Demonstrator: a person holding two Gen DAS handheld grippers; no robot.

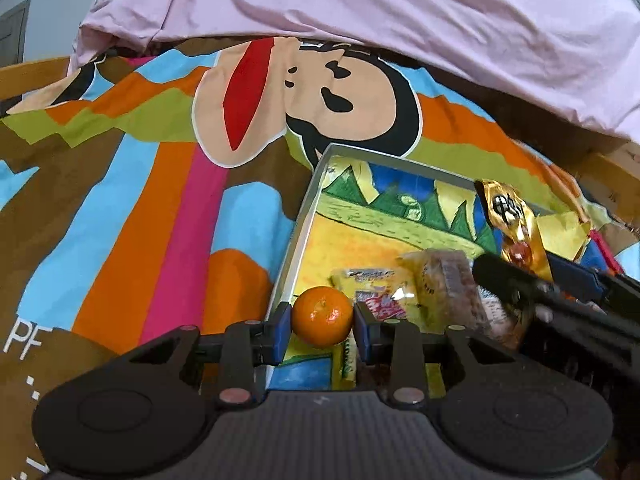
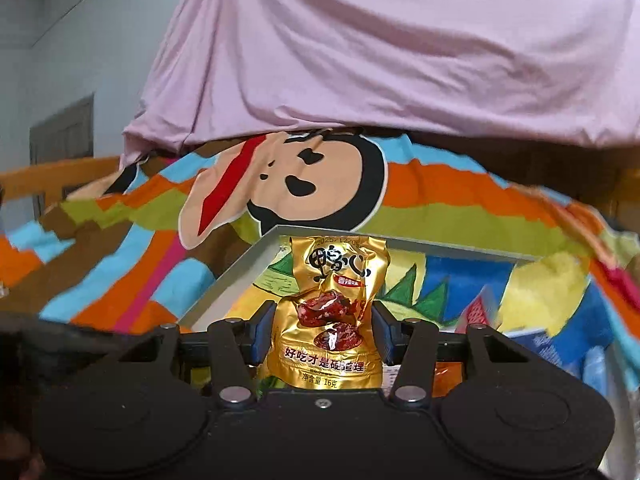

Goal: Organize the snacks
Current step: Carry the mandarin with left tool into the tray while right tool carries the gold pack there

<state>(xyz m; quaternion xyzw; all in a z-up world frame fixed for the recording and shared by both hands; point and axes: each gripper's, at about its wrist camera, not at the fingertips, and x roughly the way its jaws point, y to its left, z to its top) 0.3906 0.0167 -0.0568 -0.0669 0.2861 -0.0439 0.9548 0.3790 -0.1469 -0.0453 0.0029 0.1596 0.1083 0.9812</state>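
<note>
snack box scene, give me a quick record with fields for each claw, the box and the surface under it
left claw: shut on mandarin, at the near left corner of the box
right claw: shut on gold snack packet, held upright above the box
box: shallow, open, grey rim, cartoon print inside, wrapped snacks already in it
surface: colourful cartoon cloth

Both cameras sit just behind their own claws and look forward and slightly downward, close over a shallow box on a cartoon bedspread. Each faces the pink sheet beyond. Both views share the box, bedspread and sheet; the left view also catches the right claw.
</note>
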